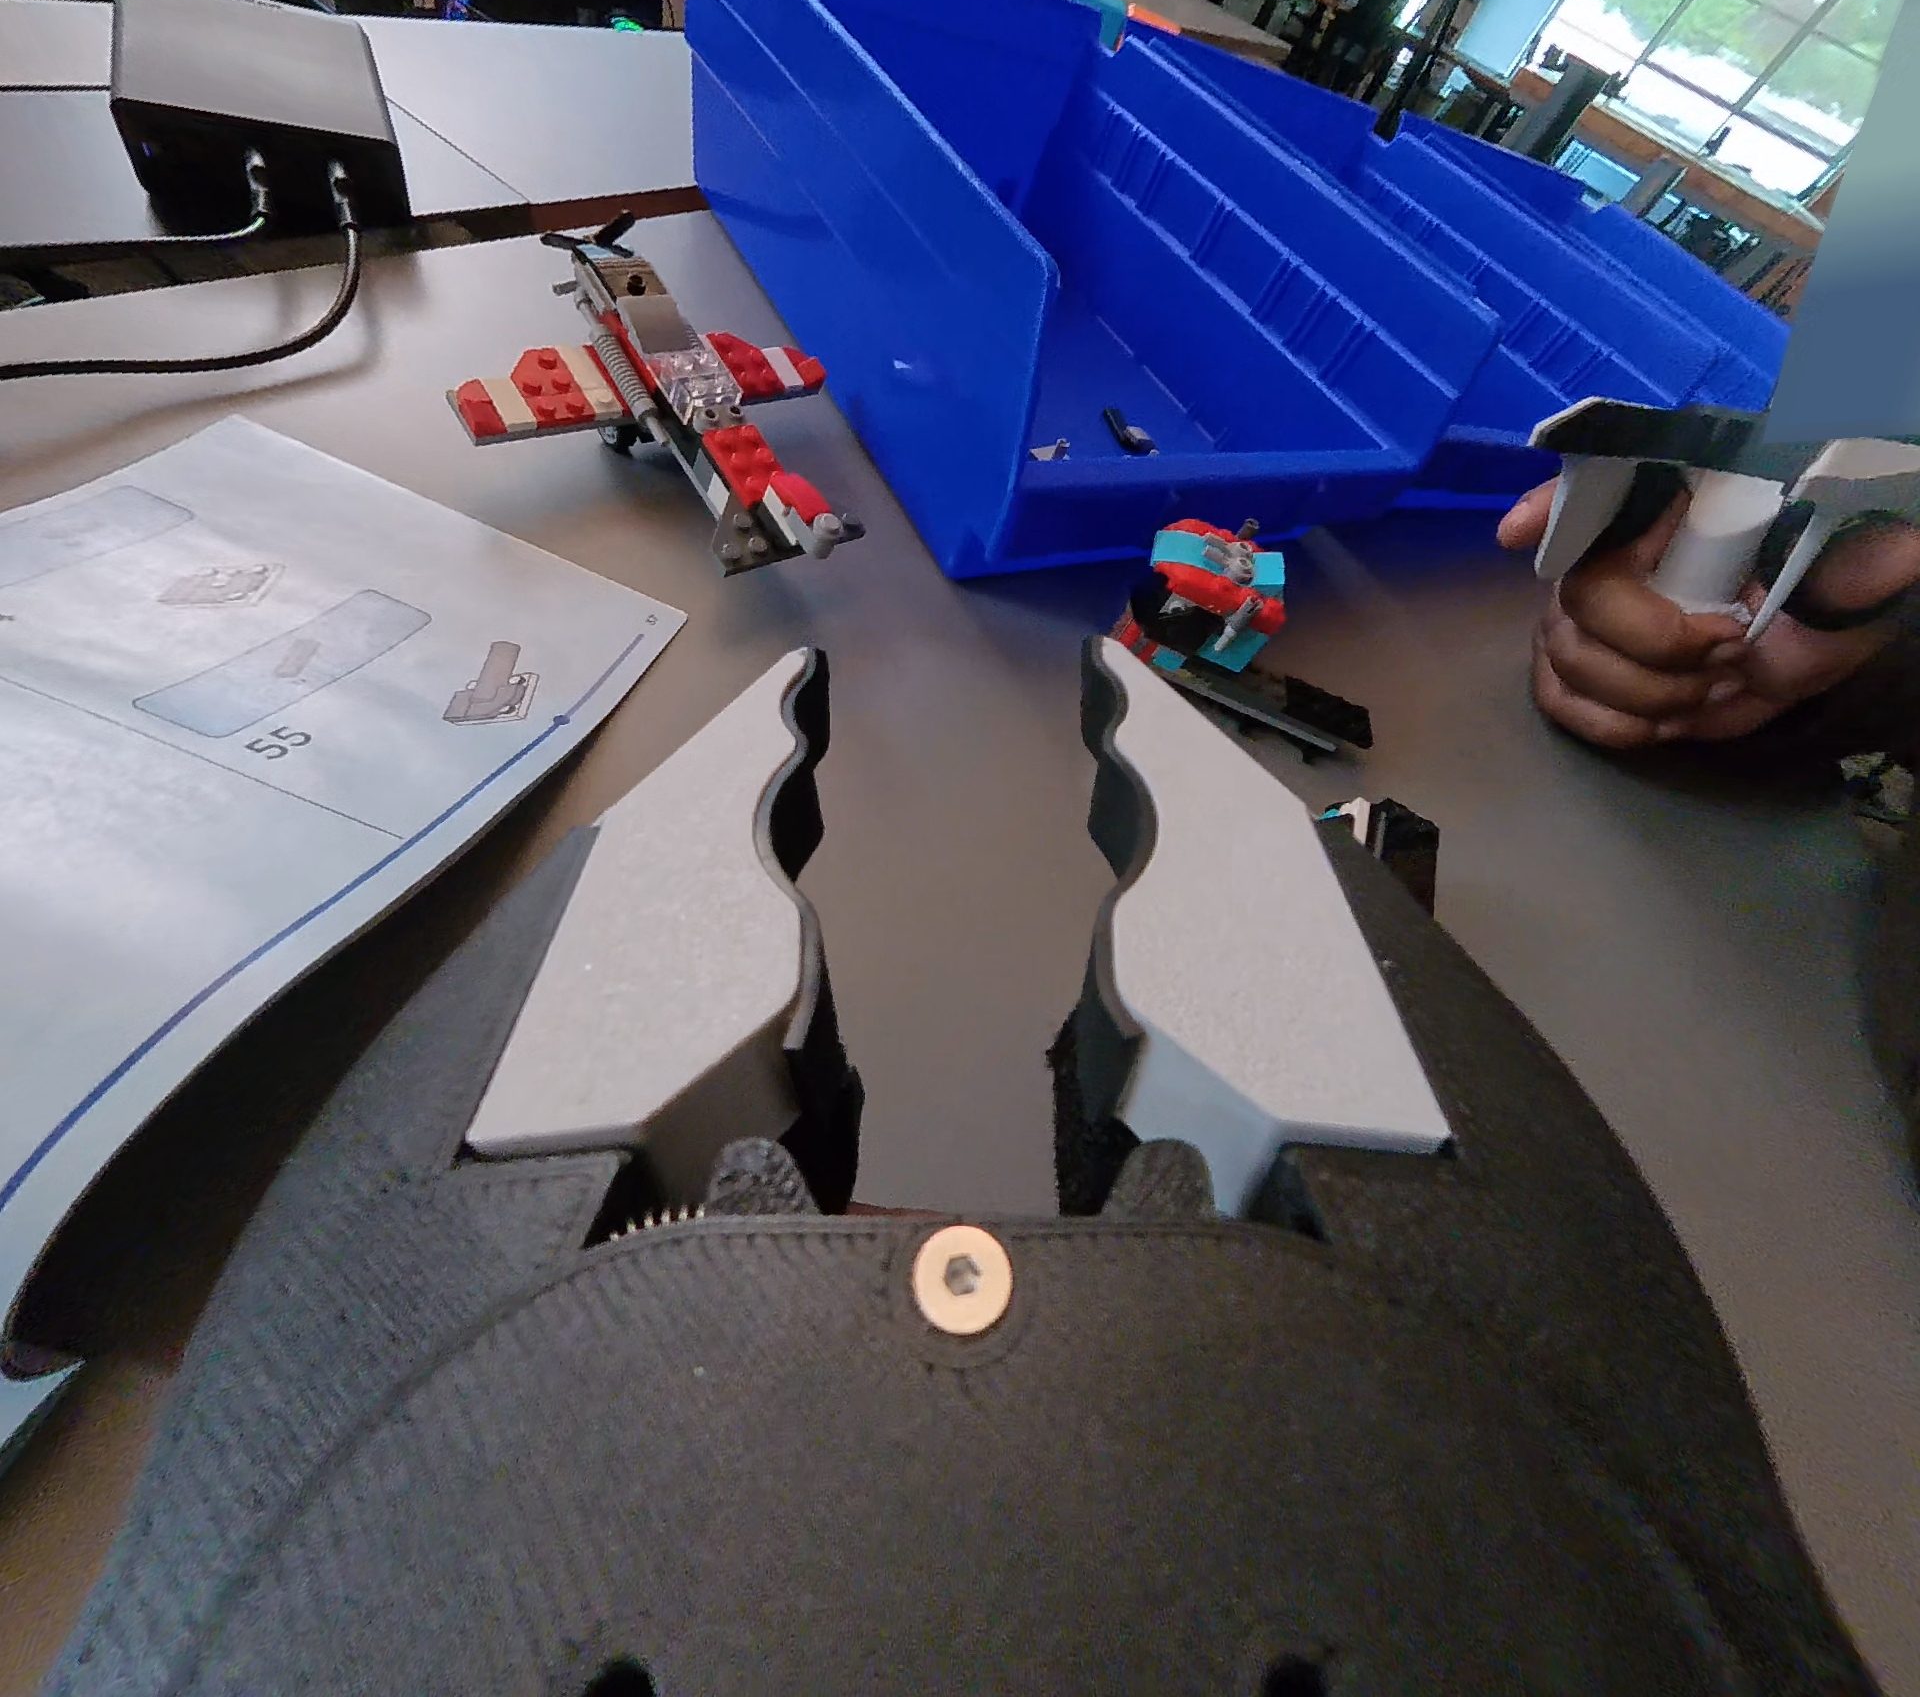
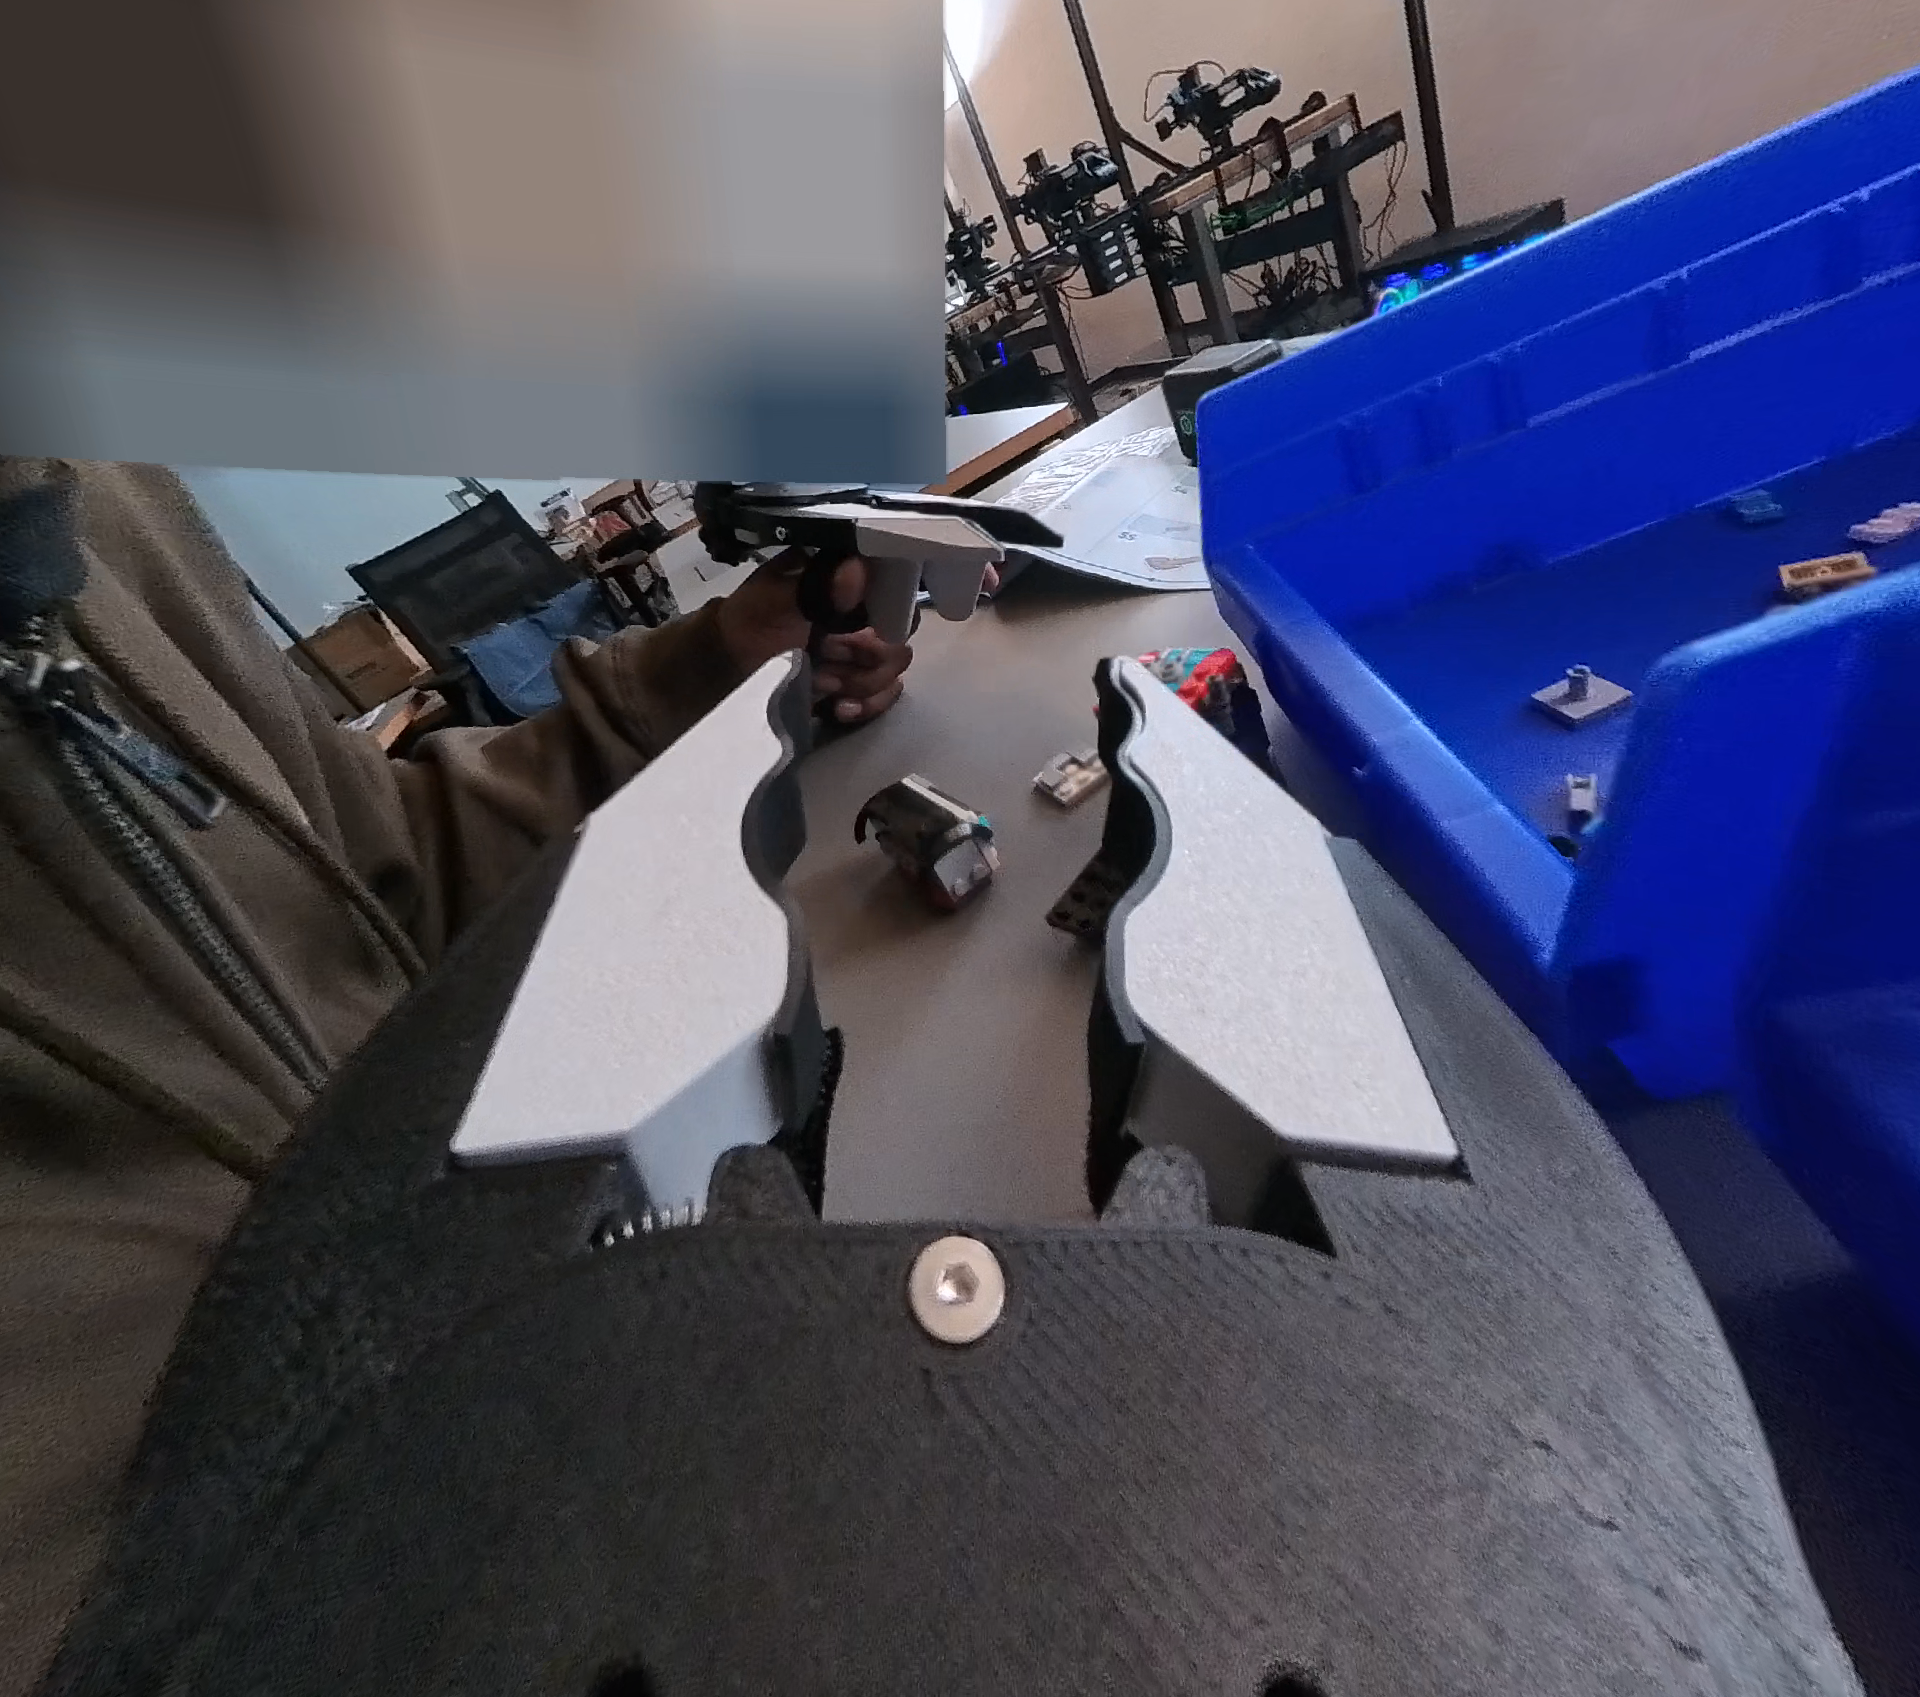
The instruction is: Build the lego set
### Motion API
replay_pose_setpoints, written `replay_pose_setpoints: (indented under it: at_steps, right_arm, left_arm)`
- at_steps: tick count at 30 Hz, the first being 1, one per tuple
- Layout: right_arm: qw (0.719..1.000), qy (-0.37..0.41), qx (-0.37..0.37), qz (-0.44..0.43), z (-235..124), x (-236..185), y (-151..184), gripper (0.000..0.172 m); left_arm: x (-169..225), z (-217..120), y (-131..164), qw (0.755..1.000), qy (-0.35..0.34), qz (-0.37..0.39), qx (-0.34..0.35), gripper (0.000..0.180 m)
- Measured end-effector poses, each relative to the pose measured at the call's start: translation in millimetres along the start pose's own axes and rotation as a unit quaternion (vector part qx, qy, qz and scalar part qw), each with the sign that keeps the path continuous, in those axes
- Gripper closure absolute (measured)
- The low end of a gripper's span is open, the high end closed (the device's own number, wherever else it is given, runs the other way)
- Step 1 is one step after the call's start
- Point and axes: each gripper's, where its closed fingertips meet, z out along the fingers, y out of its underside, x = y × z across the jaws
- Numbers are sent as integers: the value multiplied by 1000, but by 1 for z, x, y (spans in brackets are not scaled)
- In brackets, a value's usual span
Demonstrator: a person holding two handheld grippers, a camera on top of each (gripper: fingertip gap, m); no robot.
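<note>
My left gripper (image 1: pixel 951 691) is open and empty above the dark table (image 1: pixel 935 868). A red, teal and black brick assembly (image 1: pixel 1210 598) lies just beyond its right fingertip. A red and white brick plane (image 1: pixel 665 400) stands farther off to the left. My right gripper (image 2: pixel 951 691) is open and empty low over the table. A small black and grey brick piece (image 2: pixel 930 837) lies on the table between its fingers, touching neither. A tan plate (image 2: pixel 1070 777) and a black plate (image 2: pixel 1086 899) lie by its right finger. The red and teal assembly shows in the right wrist view (image 2: pixel 1195 676) too.
Blue bins (image 1: pixel 1039 276) stand ahead of the left gripper; one (image 2: pixel 1455 608) with loose bricks is close on the right of the right gripper. An instruction booklet (image 1: pixel 260 712) lies at left. A black box with cables (image 1: pixel 249 89) sits at back left. A person's hand (image 1: pixel 1683 650) grips the other handle. Spacing between my two grippers at the tips: around 20 cm.
</note>
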Motion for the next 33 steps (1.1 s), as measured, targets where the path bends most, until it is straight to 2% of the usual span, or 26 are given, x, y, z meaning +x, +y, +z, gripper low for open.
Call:
replay_pose_setpoints:
  at_steps: [12,22,33]
  right_arm:
    - [999,23,-17,28,-4,15,3,123]
    - [999,27,-19,30,-3,16,3,167]
    - [999,18,-22,37,-2,15,4,170]
  left_arm:
    - [1,-4,0,1000,11,-19,7,132]
    - [3,-8,-1,1000,11,-19,14,137]
    - [3,-10,-3,999,15,-24,22,146]
